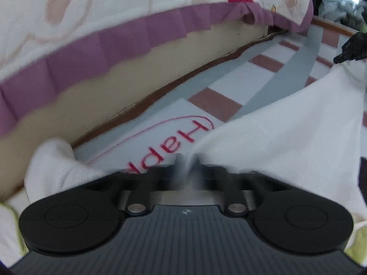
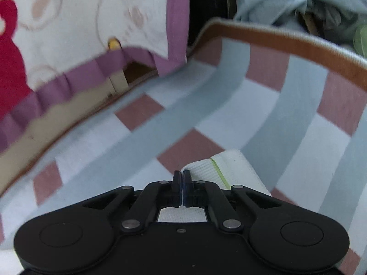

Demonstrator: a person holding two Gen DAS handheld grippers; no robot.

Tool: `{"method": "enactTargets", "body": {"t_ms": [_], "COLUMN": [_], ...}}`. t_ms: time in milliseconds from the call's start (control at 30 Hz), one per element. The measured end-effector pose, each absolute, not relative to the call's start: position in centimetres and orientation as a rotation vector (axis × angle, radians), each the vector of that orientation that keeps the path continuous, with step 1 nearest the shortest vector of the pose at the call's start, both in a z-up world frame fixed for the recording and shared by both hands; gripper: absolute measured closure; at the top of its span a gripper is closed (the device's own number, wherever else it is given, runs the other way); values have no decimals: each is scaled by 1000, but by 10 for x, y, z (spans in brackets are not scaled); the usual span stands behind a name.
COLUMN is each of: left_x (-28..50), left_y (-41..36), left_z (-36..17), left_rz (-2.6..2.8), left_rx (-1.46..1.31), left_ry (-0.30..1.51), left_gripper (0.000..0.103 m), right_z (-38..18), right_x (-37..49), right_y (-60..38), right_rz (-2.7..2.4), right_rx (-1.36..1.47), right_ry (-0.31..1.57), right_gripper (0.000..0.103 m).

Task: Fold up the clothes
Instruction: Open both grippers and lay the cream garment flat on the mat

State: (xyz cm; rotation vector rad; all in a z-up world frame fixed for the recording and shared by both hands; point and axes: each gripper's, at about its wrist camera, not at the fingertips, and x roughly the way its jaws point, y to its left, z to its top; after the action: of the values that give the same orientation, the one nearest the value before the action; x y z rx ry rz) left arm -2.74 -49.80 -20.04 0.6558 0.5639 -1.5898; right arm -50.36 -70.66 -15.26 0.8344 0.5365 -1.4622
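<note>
White garment (image 1: 286, 123): it lies on the checked mat (image 1: 240, 80), beside the bed with the purple frill (image 1: 91, 45); one part is bunched at the left of the left wrist view, a broad panel spreads to the right.
Garment edge: in the right wrist view a ribbed hem with a thin green line (image 2: 218, 171) sits just beside the tips of the right gripper.
Left gripper (image 1: 187, 162): clenched, the fingers are together and blurred; white cloth rises right at the tips, so it seems to pinch the garment.
Right gripper (image 2: 182, 176): fingers pressed together, with the white hem touching the right finger; if cloth is really caught between the pads, I cannot tell.
Other gripper seen: a dark tip shows at the far right of the left wrist view, above the same cloth.
Step in hand, my judgement: to take two points of the garment and stretch it flat for the first fold.
How to do it well: check that the right pads hold cloth, not only air; lift both hands evenly, keep the edge tight between them, lay it down without wrinkles on the mat.
Risk: a one-layer pinch can slip when it is pulled.
</note>
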Motion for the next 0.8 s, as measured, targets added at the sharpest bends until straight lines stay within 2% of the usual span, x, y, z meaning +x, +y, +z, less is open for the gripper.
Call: {"method": "enactTargets", "body": {"t_ms": [300,333,367,400,433,467,500,567,800], "left_x": [-23,-25,-27,-30,-33,-33,-31,-25,-1], "left_y": [-466,-467,-467,-468,-469,-464,-455,-437,-374], "left_z": [-168,-169,-170,-172,-173,-172,-169,-164,-162], "left_rz": [-1479,-1450,-1425,-1400,-1374,-1371,-1380,-1405,-1425], "left_rx": [440,459,491,523,554,550,525,495,379], "left_ry": [404,396,392,387,383,387,407,488,787], "left_gripper": [100,96,90,72,59,57,55,54,55], "right_z": [-121,-121,-124,-127,-130,-132,-133,-136,-137], "right_x": [-505,-500,-496,-492,-490,-488,-487,-479,-426], "right_y": [-703,-704,-707,-709,-707,-703,-698,-686,-637], "right_rz": [-1588,-1634,-1668,-1694,-1708,-1705,-1688,-1603,-1285], "right_rx": [770,768,770,776,792,814,837,838,768], "right_ry": [369,371,380,398,399,382,358,356,509], "right_gripper": [101,101,96,93,92,90,84,69,69]}}
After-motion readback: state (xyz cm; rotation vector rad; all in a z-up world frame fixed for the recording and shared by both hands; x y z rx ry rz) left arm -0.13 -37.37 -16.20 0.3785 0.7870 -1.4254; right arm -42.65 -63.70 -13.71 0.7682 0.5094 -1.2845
